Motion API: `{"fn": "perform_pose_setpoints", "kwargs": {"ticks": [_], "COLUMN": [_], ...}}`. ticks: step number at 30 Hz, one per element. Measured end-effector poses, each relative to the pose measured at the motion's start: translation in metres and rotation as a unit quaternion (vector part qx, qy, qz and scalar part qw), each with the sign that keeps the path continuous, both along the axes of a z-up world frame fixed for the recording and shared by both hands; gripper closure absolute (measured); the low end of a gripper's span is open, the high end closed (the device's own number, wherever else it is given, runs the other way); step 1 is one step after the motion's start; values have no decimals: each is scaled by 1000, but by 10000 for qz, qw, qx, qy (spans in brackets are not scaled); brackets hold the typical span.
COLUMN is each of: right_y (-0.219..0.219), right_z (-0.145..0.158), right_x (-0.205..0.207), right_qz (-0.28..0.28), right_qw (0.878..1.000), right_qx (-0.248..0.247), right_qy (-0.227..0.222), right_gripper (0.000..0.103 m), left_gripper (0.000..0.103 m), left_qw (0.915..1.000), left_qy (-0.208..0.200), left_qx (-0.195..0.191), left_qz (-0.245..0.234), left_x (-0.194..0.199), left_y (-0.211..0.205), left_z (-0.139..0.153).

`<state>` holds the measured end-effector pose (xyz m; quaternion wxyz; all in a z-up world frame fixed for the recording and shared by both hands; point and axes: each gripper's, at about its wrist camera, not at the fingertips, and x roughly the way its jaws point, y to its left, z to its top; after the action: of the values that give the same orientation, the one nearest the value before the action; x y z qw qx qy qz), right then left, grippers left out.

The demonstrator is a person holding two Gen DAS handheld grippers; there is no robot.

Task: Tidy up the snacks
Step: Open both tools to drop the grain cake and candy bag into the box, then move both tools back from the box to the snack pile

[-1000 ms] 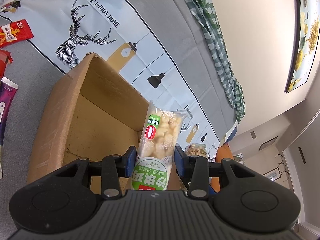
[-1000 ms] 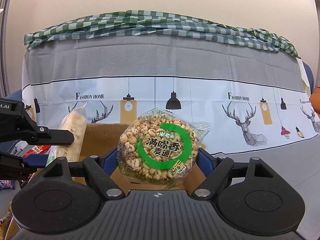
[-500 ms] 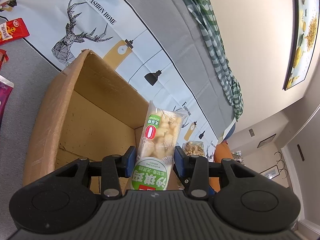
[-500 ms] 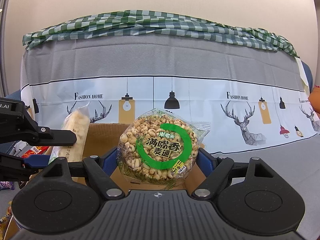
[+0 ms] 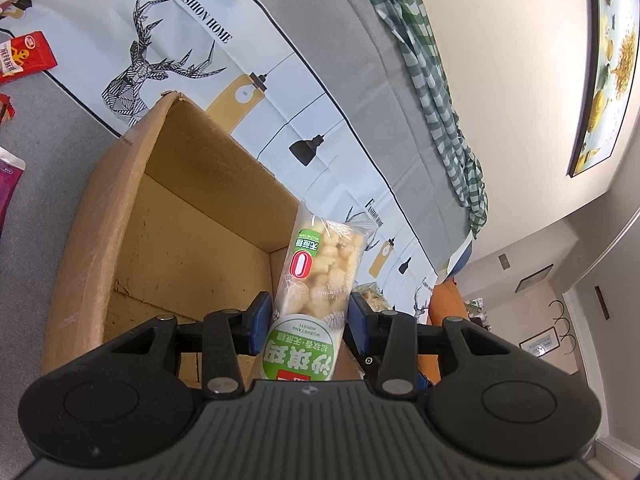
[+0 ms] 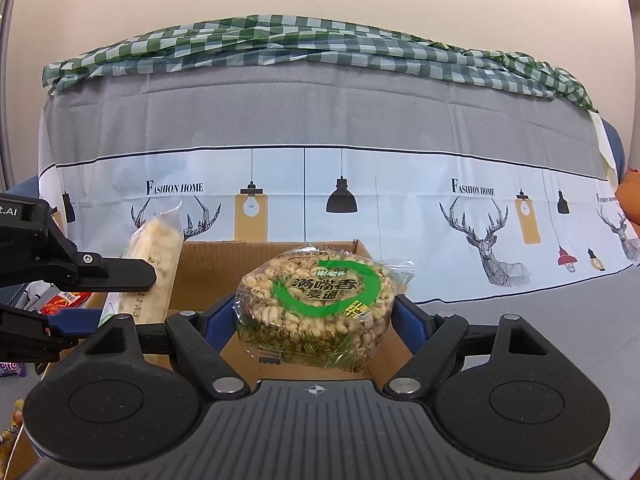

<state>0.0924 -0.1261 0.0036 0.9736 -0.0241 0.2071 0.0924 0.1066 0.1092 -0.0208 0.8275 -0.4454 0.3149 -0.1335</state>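
My left gripper [image 5: 308, 316] is shut on a long clear pack of pale puffed snack [image 5: 324, 268] with a green label. It holds the pack above the near right corner of an open cardboard box [image 5: 180, 240], whose floor shows bare. My right gripper [image 6: 316, 316] is shut on a round pack of puffed grain [image 6: 316, 300] with a green ring label, over the box's [image 6: 224, 264] near edge. In the right wrist view the left gripper [image 6: 116, 296] and its long pack [image 6: 156, 264] sit at the left, beside the box.
The box stands on a grey surface against a cloth [image 6: 304, 192] printed with deer and lamps, with a green checked cloth [image 6: 320, 40] along the top. A red snack packet [image 5: 24, 58] and a purple one [image 5: 8, 188] lie left of the box. An orange object [image 5: 444, 304] is at the right.
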Motion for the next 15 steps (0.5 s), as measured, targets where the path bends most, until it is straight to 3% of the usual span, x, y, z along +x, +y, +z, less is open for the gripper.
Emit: {"fn": "perform_pose_setpoints", "kwargs": {"ticks": [3, 15], "right_y": [0, 10], "right_z": [-1, 2], "right_x": [2, 1], "right_qz": [15, 12], "right_qw": [10000, 10000], "right_qx": [-17, -28], "right_qy": [85, 89], "right_gripper": [20, 16], "left_gripper": [52, 53], "left_qw": [9999, 9999], "left_qy": [32, 3], "left_qx": [-74, 42], "left_qz": [79, 135], "left_x": [0, -5], "left_y": [4, 13], "left_z": [-2, 1]}}
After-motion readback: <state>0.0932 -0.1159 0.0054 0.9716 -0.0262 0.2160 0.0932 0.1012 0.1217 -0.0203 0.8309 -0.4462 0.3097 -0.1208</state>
